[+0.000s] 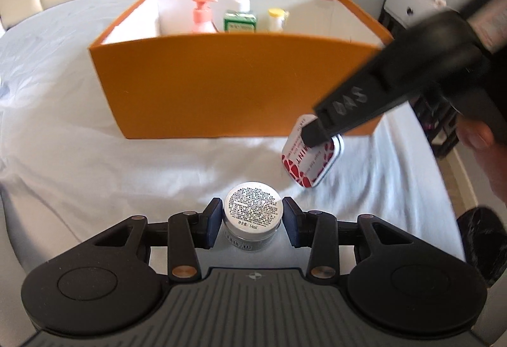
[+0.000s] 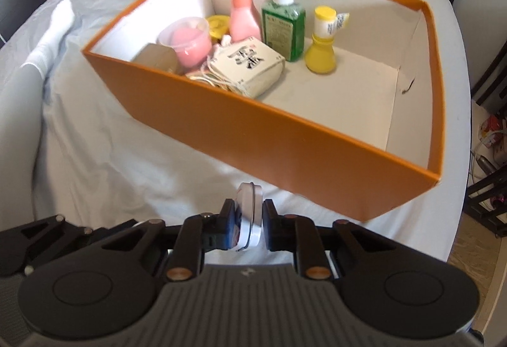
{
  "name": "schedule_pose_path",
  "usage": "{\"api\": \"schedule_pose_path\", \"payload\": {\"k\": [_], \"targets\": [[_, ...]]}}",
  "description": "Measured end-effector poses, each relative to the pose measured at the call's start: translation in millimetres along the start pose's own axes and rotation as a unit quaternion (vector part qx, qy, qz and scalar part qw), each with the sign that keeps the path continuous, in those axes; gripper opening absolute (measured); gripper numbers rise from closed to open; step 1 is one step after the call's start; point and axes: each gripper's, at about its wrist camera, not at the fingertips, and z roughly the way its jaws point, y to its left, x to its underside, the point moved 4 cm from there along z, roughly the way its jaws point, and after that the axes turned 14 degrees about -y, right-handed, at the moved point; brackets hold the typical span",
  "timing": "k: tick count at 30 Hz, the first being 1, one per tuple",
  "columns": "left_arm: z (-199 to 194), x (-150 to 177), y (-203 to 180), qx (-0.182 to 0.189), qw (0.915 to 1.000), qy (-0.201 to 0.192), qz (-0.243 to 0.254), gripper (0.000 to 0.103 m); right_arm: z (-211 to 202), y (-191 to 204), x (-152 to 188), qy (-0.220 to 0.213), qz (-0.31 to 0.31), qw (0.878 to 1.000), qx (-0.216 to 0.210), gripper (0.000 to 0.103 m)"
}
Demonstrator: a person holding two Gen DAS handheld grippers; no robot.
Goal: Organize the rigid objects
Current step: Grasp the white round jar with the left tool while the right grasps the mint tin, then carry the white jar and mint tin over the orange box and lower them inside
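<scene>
A small silver jar [image 1: 252,214] with a printed lid stands on the sheet between the pads of my left gripper [image 1: 252,218]; small gaps show on both sides, so the gripper is open. My right gripper [image 2: 249,228] is shut on a white and red tin [image 2: 250,220], held on edge above the sheet in front of the orange box [image 2: 285,141]. The left wrist view shows that tin [image 1: 309,161] lifted at the box's [image 1: 221,87] right front corner, with a right finger [image 1: 320,133] across it.
The box holds a pink pump bottle [image 2: 242,14], a green spray bottle [image 2: 283,23], a yellow bottle [image 2: 321,42], a pink cup [image 2: 190,41], a white packet [image 2: 250,65] and a cable. A grey-white sheet [image 1: 95,163] covers the bed. Shelves and clutter stand at the right.
</scene>
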Motion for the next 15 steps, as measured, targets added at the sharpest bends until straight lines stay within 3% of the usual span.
{"api": "schedule_pose_path", "payload": {"k": [10,15], "targets": [[-34.7,-59.5,19.2,0.012,0.9956,-0.079,-0.048,0.046,-77.9,-5.6,-33.3,-0.099,0.034,0.992,-0.068,0.016],[-40.5,-98.1,24.2,0.004,0.9918,-0.121,-0.042,0.046,-100.3,-22.0,-65.2,-0.158,0.057,0.984,-0.065,0.016]]}}
